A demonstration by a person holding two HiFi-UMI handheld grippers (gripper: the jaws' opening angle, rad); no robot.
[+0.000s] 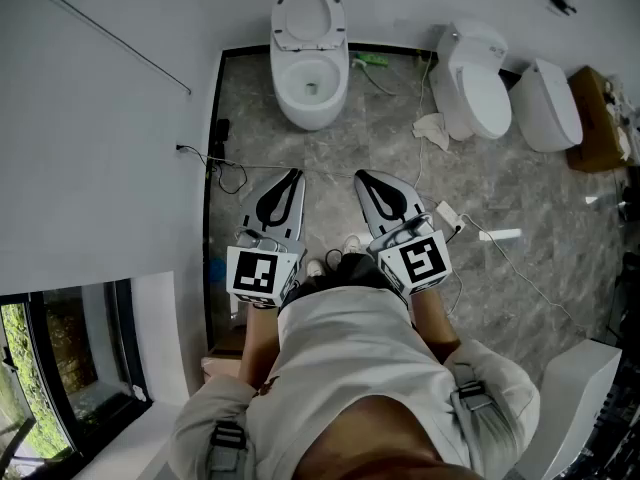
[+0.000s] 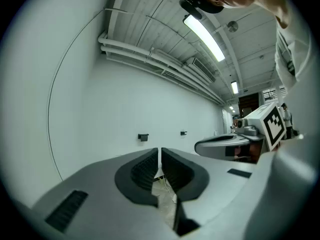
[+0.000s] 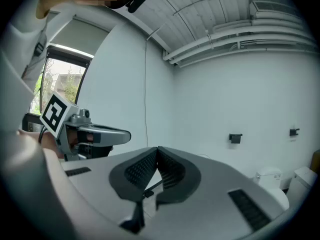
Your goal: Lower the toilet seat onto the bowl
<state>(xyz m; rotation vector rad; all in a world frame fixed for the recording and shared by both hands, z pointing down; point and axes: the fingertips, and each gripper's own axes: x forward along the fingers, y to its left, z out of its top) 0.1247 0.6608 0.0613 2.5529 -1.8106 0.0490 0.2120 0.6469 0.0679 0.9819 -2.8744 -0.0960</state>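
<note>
A white toilet (image 1: 311, 86) stands at the far end of the tiled floor. Its seat (image 1: 308, 16) is raised, leaning back towards the wall above the open bowl. My left gripper (image 1: 291, 176) and right gripper (image 1: 364, 178) are held side by side in front of the person, well short of the toilet, tips pointing towards it. Both are shut with nothing between the jaws. The left gripper view shows its closed jaws (image 2: 160, 151) against a white wall, with the right gripper (image 2: 235, 143) beside it. The right gripper view likewise shows closed jaws (image 3: 157, 150).
Two more white toilets (image 1: 480, 80) (image 1: 548, 104) lie at the right, beside a cardboard box (image 1: 598, 118). A crumpled white cloth (image 1: 432, 129), a green item (image 1: 372, 61) and cables (image 1: 225, 168) lie on the floor. A white wall borders the left.
</note>
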